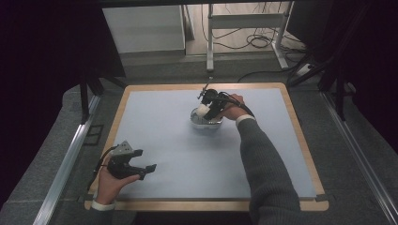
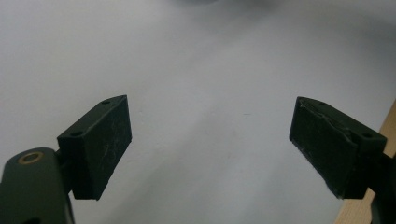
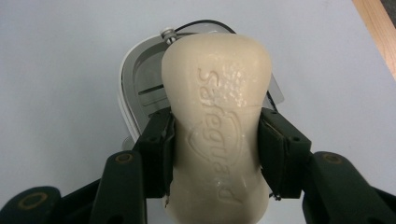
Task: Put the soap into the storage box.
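- R gripper (image 3: 215,154): jaws clamped on cream soap bar (image 3: 217,126), over white soap dish (image 3: 128,88).
- L gripper (image 2: 210,144): jaws wide apart, nothing between, low over tabletop (image 1: 187,159).

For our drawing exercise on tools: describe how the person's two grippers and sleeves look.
Both grippers are black with two flat rectangular jaws carrying scuffed pads, with brass-coloured pivot rings at the jaw arms. The left gripper bears a grey three-cornered plate on top and trails a black cable. The right gripper also trails a black cable. The sleeve is grey knit over a white cuff.
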Action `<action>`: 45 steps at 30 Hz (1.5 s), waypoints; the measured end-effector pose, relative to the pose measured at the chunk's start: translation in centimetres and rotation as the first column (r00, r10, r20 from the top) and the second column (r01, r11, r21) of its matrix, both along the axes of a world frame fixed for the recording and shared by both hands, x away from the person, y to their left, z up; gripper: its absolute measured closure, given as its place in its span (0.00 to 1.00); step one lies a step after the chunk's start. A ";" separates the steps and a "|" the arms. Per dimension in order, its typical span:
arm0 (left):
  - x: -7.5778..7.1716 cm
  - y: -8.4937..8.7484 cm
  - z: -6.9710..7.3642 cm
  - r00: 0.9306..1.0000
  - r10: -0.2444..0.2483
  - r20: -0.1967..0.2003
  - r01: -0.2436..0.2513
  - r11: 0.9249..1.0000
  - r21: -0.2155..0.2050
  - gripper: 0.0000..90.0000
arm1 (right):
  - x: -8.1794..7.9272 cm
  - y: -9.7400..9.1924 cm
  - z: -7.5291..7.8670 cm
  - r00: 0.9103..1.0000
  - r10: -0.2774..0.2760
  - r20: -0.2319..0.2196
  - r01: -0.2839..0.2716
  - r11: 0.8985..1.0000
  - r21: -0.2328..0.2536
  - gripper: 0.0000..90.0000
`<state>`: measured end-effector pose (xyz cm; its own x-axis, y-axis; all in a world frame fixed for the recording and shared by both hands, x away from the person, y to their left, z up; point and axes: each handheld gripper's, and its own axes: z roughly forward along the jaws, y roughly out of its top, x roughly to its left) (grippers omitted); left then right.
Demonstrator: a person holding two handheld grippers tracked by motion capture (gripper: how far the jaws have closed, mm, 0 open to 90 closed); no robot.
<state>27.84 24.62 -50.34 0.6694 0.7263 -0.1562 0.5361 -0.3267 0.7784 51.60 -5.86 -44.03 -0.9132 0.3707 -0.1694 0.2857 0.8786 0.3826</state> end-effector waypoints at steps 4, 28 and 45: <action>0.0 0.0 0.0 1.000 0.001 0.001 -0.001 1.000 0.002 0.15 | 0.1 0.2 -0.4 1.000 0.015 -0.001 -0.015 1.000 -0.008 0.55; 0.0 -0.2 -0.1 1.000 -0.004 -0.003 0.004 1.000 0.002 0.15 | -0.3 -0.7 0.8 0.998 -0.059 0.010 0.057 0.992 0.111 0.47; 0.0 -0.2 0.0 1.000 -0.001 -0.003 0.001 1.000 0.004 0.15 | -2.8 -4.7 1.3 0.986 -0.165 0.015 0.158 0.966 0.206 0.39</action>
